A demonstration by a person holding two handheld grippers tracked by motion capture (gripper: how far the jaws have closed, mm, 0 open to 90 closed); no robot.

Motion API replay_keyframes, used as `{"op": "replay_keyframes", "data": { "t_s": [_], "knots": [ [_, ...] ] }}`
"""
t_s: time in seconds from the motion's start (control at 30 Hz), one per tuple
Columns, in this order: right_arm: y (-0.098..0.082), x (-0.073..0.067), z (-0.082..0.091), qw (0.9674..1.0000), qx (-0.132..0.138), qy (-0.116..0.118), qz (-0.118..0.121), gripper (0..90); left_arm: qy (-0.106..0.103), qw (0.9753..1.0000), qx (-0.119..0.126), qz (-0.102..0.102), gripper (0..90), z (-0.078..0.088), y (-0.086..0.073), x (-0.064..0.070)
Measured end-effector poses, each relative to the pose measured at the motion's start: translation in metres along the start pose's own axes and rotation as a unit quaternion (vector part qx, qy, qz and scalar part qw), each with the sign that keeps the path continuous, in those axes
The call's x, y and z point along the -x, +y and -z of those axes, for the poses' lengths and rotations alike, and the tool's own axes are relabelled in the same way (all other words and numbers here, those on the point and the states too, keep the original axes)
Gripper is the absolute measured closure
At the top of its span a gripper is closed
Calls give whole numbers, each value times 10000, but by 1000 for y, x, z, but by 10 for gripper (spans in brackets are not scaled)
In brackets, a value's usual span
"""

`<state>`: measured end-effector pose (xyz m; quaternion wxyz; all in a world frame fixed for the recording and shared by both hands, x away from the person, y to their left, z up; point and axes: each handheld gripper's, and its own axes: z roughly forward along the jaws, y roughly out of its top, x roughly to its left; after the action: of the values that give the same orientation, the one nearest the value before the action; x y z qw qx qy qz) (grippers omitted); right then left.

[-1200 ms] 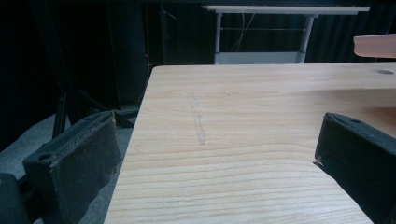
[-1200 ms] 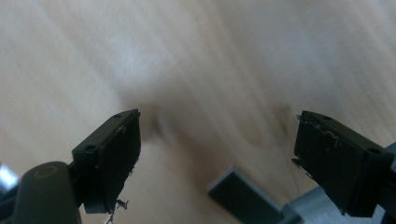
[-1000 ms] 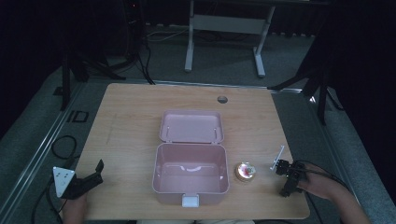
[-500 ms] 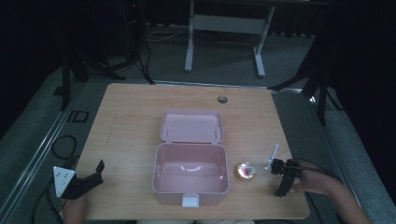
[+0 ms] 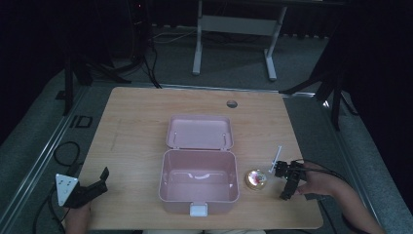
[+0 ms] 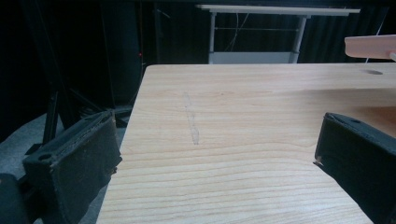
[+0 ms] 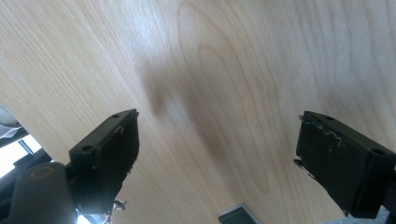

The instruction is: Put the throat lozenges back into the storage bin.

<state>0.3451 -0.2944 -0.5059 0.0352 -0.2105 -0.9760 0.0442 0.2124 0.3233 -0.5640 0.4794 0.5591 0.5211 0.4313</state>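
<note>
The right gripper (image 5: 288, 181) is held low over the front right part of the wooden table (image 5: 141, 122), with the person's right hand (image 5: 319, 185) wrapped behind it. In the right gripper view its jaws are seen spread wide, with bare wood grain between them and nothing gripped. Just to its left, a small round gold-rimmed tin (image 5: 255, 179) is seen lying flat on the table, near the gripper but apart from it. A thin white stick (image 5: 275, 159) is laid just behind the gripper, slanting away toward the back of the table; whether it touches the gripper cannot be told.

In the middle, a pink box (image 5: 198, 183) is seen standing open, its lid (image 5: 199, 132) thrown back flat behind it and a white latch (image 5: 198, 210) showing at the front wall. A pale handle shape is made out on the floor of the box. The tin sits just beside the box's right wall, outside it.

Over at the front left corner, the left gripper (image 5: 90, 189) is held at the table's edge, well apart from the box. In the left gripper view its jaws are seen wide apart too, pointed across bare tabletop, with nothing between them. A round hole (image 5: 232, 104) is seen in the tabletop near the back edge.
</note>
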Motion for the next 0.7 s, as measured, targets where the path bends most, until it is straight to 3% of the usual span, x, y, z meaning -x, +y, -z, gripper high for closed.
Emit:
{"op": "replay_keyframes", "data": {
  "t_s": [0.7],
  "knots": [
    [57,-8,2,9984,-7,-101,560,145,-48,10000,5,4,3,0,0,-1]
  ]
}}
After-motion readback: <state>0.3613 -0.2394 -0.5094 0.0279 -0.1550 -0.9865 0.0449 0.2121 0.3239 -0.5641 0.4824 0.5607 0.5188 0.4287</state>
